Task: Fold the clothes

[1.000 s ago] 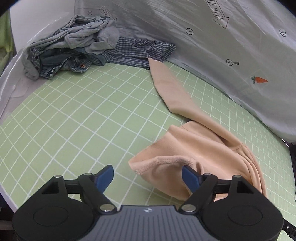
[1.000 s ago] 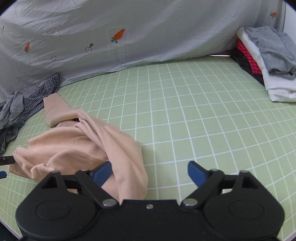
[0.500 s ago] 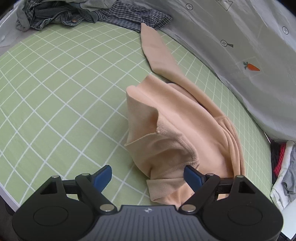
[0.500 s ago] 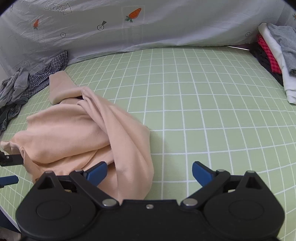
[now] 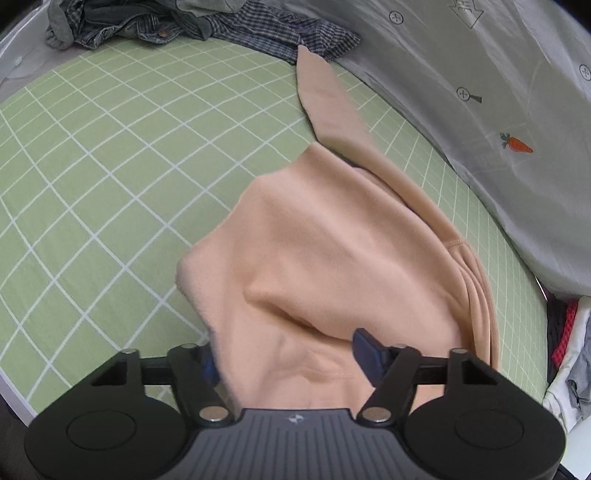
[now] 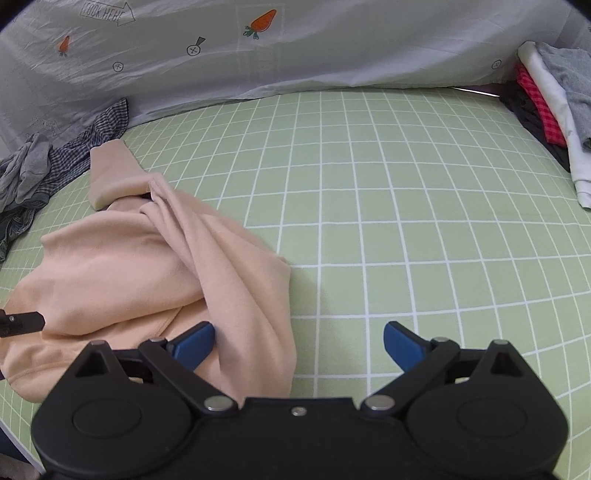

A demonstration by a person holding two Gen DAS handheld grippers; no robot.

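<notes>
A peach long-sleeved top (image 5: pixel 332 236) lies crumpled on the green grid mat (image 5: pixel 110 155); one sleeve stretches toward the far pile. It also shows in the right wrist view (image 6: pixel 147 266). My left gripper (image 5: pixel 286 356) is open, with the top's near edge bunched between its blue fingers; the left finger is mostly hidden by cloth. My right gripper (image 6: pixel 299 345) is open over the top's right-hand fold; its left finger touches the cloth and its right finger stands over bare mat.
A heap of unfolded clothes (image 5: pixel 155 22), denim, grey and plaid, lies at the far left. A stack of folded clothes (image 6: pixel 550 107) sits at the right edge. A grey printed sheet (image 6: pixel 295 44) hangs behind the mat. The mat's near edge (image 5: pixel 14 391) is close.
My left gripper has moved forward over the top, so the cloth now lies between its fingers. The top's near part has shifted and bunched. My right gripper has edged slightly closer.
</notes>
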